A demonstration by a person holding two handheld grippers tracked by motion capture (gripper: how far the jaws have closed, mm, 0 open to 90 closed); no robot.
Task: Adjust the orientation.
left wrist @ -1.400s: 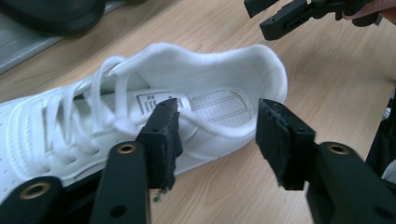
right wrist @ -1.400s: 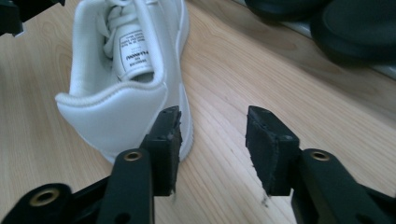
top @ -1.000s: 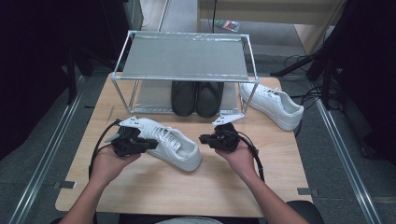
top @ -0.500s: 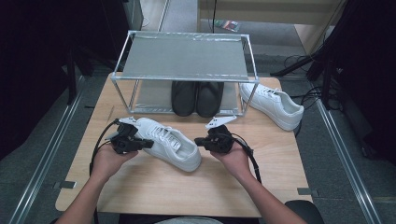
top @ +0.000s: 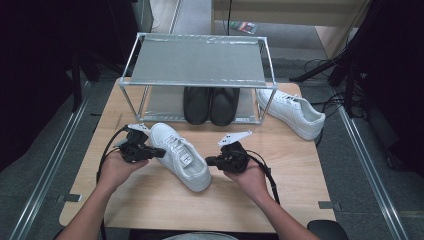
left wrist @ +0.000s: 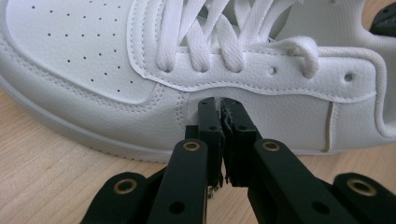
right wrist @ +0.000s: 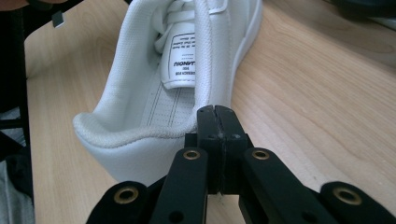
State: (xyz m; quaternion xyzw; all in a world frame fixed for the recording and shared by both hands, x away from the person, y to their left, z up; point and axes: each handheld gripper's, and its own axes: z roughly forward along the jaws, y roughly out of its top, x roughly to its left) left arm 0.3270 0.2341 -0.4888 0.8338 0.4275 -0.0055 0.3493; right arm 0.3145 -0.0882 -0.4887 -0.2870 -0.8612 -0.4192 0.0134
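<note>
A white lace-up sneaker lies on the wooden table, toe toward the rack and heel toward the person. My left gripper is shut, and its tips press against the sneaker's side just under the laces. My right gripper is shut too, its tips resting at the edge of the padded heel collar. Neither pair of jaws has anything clamped between them. The insole label shows inside the sneaker in the right gripper view.
A metal-frame shoe rack stands at the back of the table, with a pair of black shoes on its lower shelf. A second white sneaker lies to the right of the rack. Cables trail from both grippers.
The right gripper has shifted a little left and nearer the person, up to the sneaker's heel. The left gripper has edged slightly left, still at the sneaker's side. The sneaker has barely moved.
</note>
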